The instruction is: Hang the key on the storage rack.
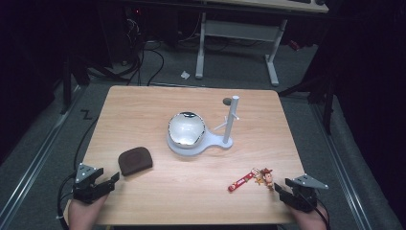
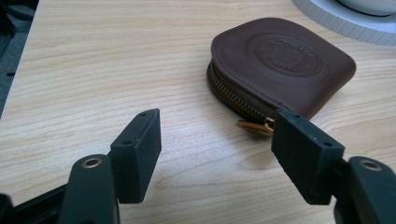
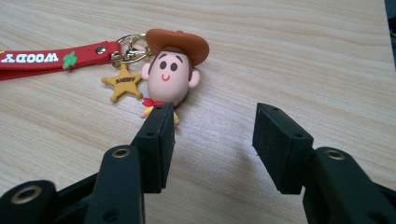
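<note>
From above, the left gripper (image 1: 109,180) sits just short of the brown pouch (image 1: 135,160), jaws wide and empty; its own view picks out the brass zip pull (image 2: 254,126). The right gripper (image 1: 279,191), also open and empty, faces the cowboy keyring (image 3: 170,65), whose sheriff star (image 3: 122,82) shows close up.

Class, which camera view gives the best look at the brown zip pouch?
The left gripper view: the brown zip pouch is close, showing its embossed seal, zipper and brass pull. The high view shows it small and plain near the table's left front. The right gripper view looks at a keychain instead.
</note>
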